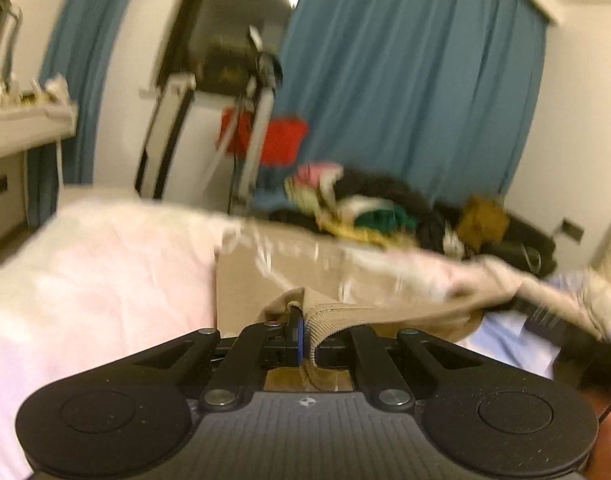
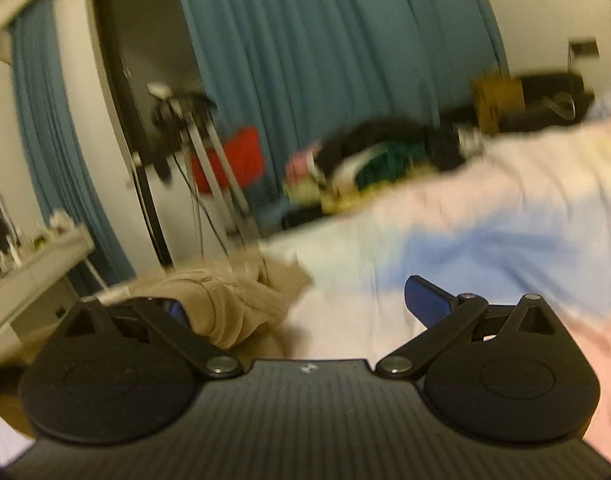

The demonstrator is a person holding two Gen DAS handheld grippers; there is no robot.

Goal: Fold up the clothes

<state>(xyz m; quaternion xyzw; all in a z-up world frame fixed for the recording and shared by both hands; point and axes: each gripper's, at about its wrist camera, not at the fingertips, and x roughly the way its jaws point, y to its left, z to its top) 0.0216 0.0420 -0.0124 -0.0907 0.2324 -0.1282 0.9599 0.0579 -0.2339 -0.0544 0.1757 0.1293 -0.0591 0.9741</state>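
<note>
A beige corduroy garment (image 1: 385, 312) stretches across the bed in the left wrist view, blurred by motion. My left gripper (image 1: 301, 332) is shut on its ribbed edge, which hangs down between the jaws. In the right wrist view the same beige garment (image 2: 233, 300) lies bunched at the left on the bed. My right gripper (image 2: 297, 304) is open and empty, its left blue pad (image 2: 177, 310) touching or just beside the beige cloth, its right pad (image 2: 425, 300) over the sheet.
The bed has a pale pink and blue sheet (image 2: 465, 232). A pile of mixed clothes (image 1: 365, 208) lies at its far side. Blue curtains (image 1: 405, 80), a tripod stand (image 2: 209, 168), a red item (image 1: 281, 140) and a white shelf (image 1: 25, 124) stand beyond.
</note>
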